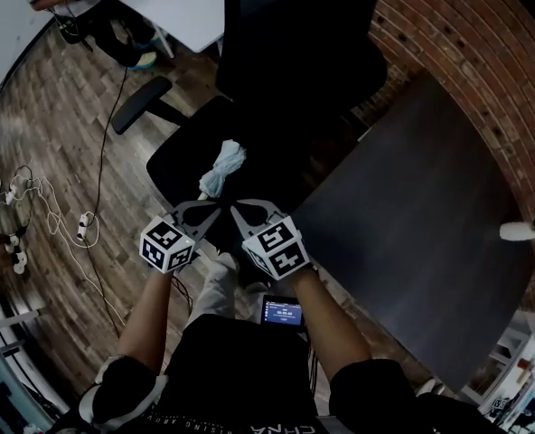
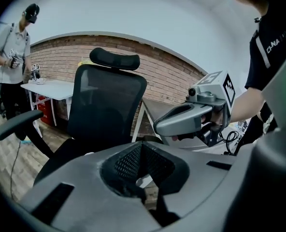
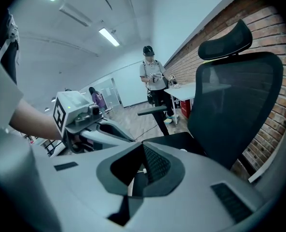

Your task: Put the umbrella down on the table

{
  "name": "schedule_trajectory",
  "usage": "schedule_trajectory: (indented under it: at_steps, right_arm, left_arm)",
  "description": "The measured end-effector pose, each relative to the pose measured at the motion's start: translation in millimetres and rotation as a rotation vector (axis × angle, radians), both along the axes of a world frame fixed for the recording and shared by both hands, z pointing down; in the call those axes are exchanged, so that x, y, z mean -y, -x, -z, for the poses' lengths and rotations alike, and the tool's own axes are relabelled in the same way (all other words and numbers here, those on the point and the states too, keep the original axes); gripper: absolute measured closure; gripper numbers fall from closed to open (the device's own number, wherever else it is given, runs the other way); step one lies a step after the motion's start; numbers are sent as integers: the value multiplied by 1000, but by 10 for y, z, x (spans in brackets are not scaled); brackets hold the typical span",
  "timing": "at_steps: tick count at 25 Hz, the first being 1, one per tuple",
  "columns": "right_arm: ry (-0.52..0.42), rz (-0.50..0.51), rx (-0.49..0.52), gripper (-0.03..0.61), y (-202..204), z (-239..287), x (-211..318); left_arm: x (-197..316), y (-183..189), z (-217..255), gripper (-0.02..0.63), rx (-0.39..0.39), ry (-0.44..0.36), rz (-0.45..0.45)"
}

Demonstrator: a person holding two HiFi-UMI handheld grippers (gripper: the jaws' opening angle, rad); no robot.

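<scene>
Ahead of my fingers (image 1: pixel 252 212) the black mesh office chair (image 1: pixel 295 43) is blocking the way; right of them the dark grey rectangular table (image 1: pixel 412 233) is offering open room, a small white vase (image 1: pixel 518 231) sitting far off.

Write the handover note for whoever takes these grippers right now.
Left claw: shut.
Right claw: shut.
In the head view both claws point side by side at the near end of the folded pale umbrella. It is over the black chair seat. Whether either claw pinches it can't be told.
The dark table is to the right, with a white vase by its right edge.
Done: umbrella not yet on the table.
Left: secure the umbrella, carry it right, lay it on the table.
</scene>
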State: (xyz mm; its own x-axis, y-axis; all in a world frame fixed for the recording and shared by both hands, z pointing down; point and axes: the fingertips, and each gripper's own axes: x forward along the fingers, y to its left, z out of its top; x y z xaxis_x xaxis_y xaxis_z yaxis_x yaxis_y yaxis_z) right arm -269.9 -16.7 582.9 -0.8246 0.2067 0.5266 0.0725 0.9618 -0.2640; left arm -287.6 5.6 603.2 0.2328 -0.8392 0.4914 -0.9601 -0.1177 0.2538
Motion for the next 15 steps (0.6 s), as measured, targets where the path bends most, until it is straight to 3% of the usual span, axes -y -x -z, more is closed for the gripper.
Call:
schedule_trajectory:
  at_steps: [7,15]
  right_arm:
    - [40,-61,-2,571,226,-233,205]
    - [98,-123,10,571,451,-500,426]
  left_arm:
    - [187,262,-488,603,-18,86,-20]
    - [369,543,-1148,507,-9,196,-7]
